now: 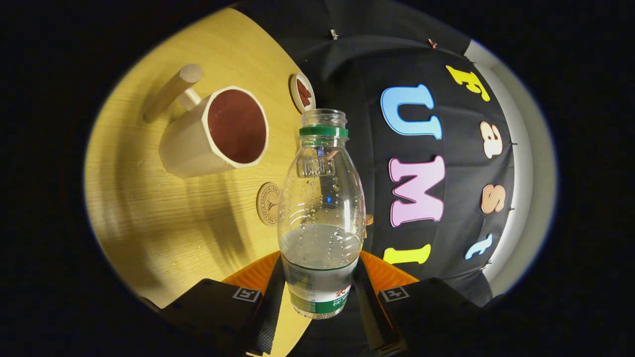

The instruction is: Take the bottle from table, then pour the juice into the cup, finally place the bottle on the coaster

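Observation:
My gripper is shut on a clear plastic bottle, both fingers pressing on its labelled lower body. The bottle has a green neck ring and no cap, and holds clear liquid in its lower part. It is lifted off the wooden table, and the whole view is rolled. A cream faceted cup with a dark red inside and a wooden stick handle stands on the table beyond the fingers, to the left of the bottle's mouth. A round wooden coaster lies on the table just left of the bottle's body, partly hidden behind it.
A small round dish with reddish-brown contents sits near the table's far edge beyond the cup. The table edge runs close behind the bottle, with the booth's black cloth wall past it. A few drops lie on the table near the fingers.

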`<state>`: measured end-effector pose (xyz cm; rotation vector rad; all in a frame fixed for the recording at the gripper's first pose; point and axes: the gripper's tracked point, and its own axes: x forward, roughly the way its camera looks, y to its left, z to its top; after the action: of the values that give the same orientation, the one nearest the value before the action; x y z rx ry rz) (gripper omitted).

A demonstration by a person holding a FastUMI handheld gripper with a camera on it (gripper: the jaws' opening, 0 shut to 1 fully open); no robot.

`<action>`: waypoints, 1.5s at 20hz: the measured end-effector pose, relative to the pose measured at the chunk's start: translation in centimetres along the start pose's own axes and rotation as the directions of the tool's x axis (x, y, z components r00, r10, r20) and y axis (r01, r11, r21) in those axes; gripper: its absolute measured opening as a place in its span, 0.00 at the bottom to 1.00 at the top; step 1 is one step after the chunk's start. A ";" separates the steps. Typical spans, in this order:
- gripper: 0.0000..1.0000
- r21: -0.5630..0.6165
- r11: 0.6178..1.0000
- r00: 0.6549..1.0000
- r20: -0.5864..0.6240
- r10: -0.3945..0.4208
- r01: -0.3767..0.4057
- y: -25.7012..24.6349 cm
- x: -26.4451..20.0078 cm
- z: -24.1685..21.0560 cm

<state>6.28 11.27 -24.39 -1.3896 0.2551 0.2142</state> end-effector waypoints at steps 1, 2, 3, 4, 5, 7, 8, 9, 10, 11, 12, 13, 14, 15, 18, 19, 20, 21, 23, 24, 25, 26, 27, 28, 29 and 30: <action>0.72 -0.022 1.000 1.000 0.002 -0.007 0.007 -0.2 -0.1 0.1; 0.72 -0.037 0.999 1.000 0.004 -0.014 0.014 -0.2 0.0 0.1; 0.72 -0.050 0.999 1.000 0.004 -0.014 0.014 0.0 -0.1 0.0; 0.72 -0.062 0.998 1.000 0.004 -0.011 0.011 -0.1 0.4 0.0; 0.72 -0.077 0.997 1.000 0.002 -0.009 0.009 -0.2 0.7 -0.1; 0.72 -0.101 0.995 1.000 0.000 -0.007 0.007 -0.2 0.8 -0.2; 0.72 -0.110 0.994 1.000 0.003 -0.007 0.007 -0.1 0.7 -0.2; 0.72 -0.121 0.993 1.000 0.004 -0.007 0.008 -0.1 0.7 -0.2; 0.72 -0.132 0.991 1.000 0.004 -0.007 0.008 -0.1 0.7 -0.2; 0.72 -0.141 0.990 1.000 0.005 -0.008 0.009 -0.1 0.9 -0.3; 0.72 -0.151 0.989 1.000 0.007 -0.010 0.011 -0.1 0.9 -0.2; 0.72 -0.160 0.987 1.000 0.009 -0.014 0.015 -0.1 0.8 -0.2; 0.72 -0.168 0.986 1.000 0.010 -0.016 0.018 -0.1 0.6 -0.2; 0.72 -0.175 0.984 1.000 0.011 -0.016 0.017 -0.1 0.8 -0.2; 0.72 -0.196 0.980 1.000 0.015 -0.020 0.023 -0.1 0.7 -0.1; 0.72 -0.200 0.980 1.000 0.015 -0.020 0.022 -0.2 1.0 -0.2; 0.72 -0.204 0.979 1.000 0.014 -0.020 0.023 -0.2 1.0 -0.2; 0.72 -0.211 0.977 1.000 0.013 -0.022 0.024 -0.3 1.0 -0.2; 0.72 -0.224 0.974 1.000 0.011 -0.024 0.026 -0.4 1.0 -0.2; 0.72 -0.231 0.973 1.000 0.012 -0.023 0.025 -0.4 1.1 -0.2; 0.72 -0.238 0.971 1.000 0.011 -0.022 0.024 -0.4 1.1 -0.3; 0.72 -0.247 0.969 1.000 0.012 -0.020 0.022 -0.4 1.2 -0.3; 0.72 -0.253 0.967 1.000 0.014 -0.021 0.024 -0.4 1.3 -0.3; 0.72 -0.261 0.965 1.000 0.015 -0.024 0.027 -0.4 1.2 -0.2; 0.72 -0.266 0.963 0.999 0.017 -0.028 0.031 -0.4 1.1 -0.2; 0.72 -0.270 0.962 0.999 0.017 -0.030 0.034 -0.5 1.0 -0.3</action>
<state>7.33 10.89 -24.27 -1.6618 0.1977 0.2375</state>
